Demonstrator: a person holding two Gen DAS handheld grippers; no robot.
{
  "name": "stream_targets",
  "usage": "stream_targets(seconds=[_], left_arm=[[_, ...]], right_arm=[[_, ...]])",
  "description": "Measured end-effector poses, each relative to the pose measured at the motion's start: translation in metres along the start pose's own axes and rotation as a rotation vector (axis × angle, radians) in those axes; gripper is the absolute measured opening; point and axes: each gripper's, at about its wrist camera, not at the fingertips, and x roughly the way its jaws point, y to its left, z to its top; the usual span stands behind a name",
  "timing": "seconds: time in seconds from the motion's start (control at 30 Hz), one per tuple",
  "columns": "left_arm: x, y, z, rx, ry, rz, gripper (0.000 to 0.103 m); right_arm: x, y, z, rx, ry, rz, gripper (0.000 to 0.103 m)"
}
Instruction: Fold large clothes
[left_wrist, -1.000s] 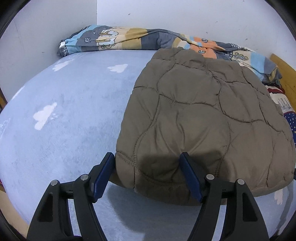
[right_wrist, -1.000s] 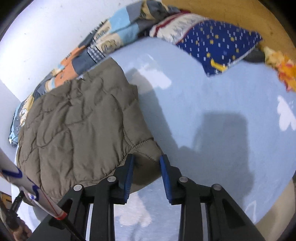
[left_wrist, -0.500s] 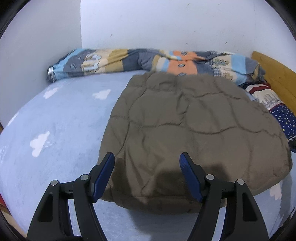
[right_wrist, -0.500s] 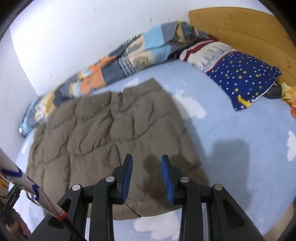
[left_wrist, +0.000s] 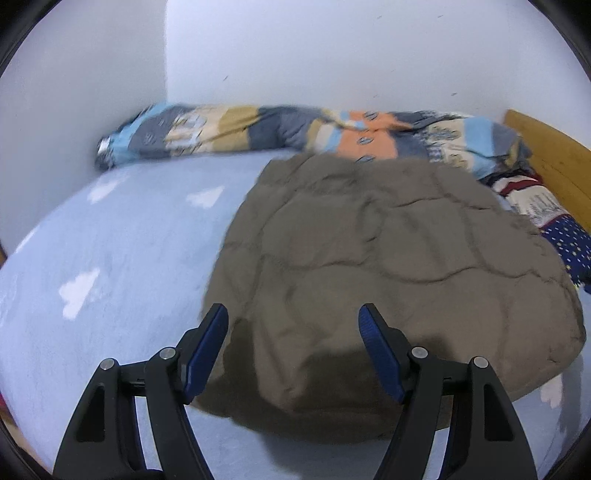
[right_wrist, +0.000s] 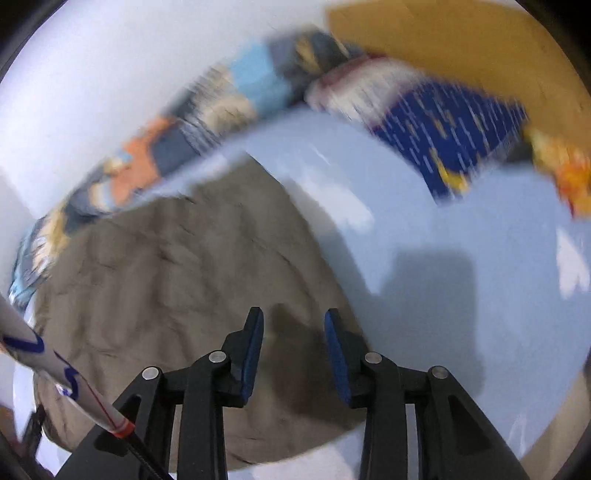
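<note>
Both grippers, left (left_wrist: 293, 330) wide, right (right_wrist: 294, 334) with jaws opening, empty above the brown quilted garment (left_wrist: 388, 258).

A bedroom in a home. A bed (left_wrist: 110, 258) fills the view, covered by a pale blue sheet printed with white clouds. It sits in a corner between plain white walls (left_wrist: 332, 55). A rolled patchwork quilt (left_wrist: 258, 129) in blue, orange and tan lies along the far wall. At one end stands a wooden headboard (right_wrist: 461, 48), with a navy pillow (right_wrist: 454, 125) dotted with small marks just beside it.
</note>
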Motion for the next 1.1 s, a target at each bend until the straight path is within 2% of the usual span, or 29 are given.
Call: stream_targets(seconds=[0.07, 0.23, 0.33, 0.4, 0.47, 0.63, 0.7, 0.87, 1.0, 1.1], left_arm=[[-0.003, -0.015, 0.000, 0.032, -0.026, -0.032, 0.072], [0.000, -0.055, -0.005, 0.138, -0.048, -0.090, 0.072], [0.013, -0.066, -0.009, 0.177, -0.014, -0.086, 0.072], [0.024, -0.064, -0.010, 0.179, 0.022, -0.087, 0.073], [0.033, -0.063, -0.012, 0.173, 0.055, -0.097, 0.074], [0.036, -0.068, -0.013, 0.193, 0.047, -0.080, 0.075], [0.029, -0.066, -0.013, 0.180, 0.030, -0.084, 0.075], [0.011, -0.064, -0.011, 0.176, -0.008, -0.080, 0.075], [0.012, -0.065, -0.012, 0.173, -0.001, -0.078, 0.075], [0.016, -0.066, -0.011, 0.164, 0.009, -0.079, 0.075]], right_arm=[[-0.003, 0.019, -0.002, -0.038, -0.020, 0.067, 0.044], [0.008, 0.084, -0.016, -0.203, 0.022, 0.214, 0.043], [0.016, 0.115, -0.028, -0.300, 0.029, 0.238, 0.043], [0.022, 0.132, -0.035, -0.361, 0.023, 0.201, 0.044], [0.037, 0.139, -0.042, -0.397, 0.061, 0.155, 0.045], [0.061, 0.138, -0.042, -0.382, 0.120, 0.136, 0.046], [0.058, 0.138, -0.041, -0.387, 0.118, 0.135, 0.045], [0.025, 0.125, -0.028, -0.312, 0.076, 0.195, 0.046], [0.011, 0.110, -0.026, -0.300, 0.039, 0.119, 0.046], [0.023, 0.102, -0.028, -0.288, 0.088, 0.074, 0.046]])
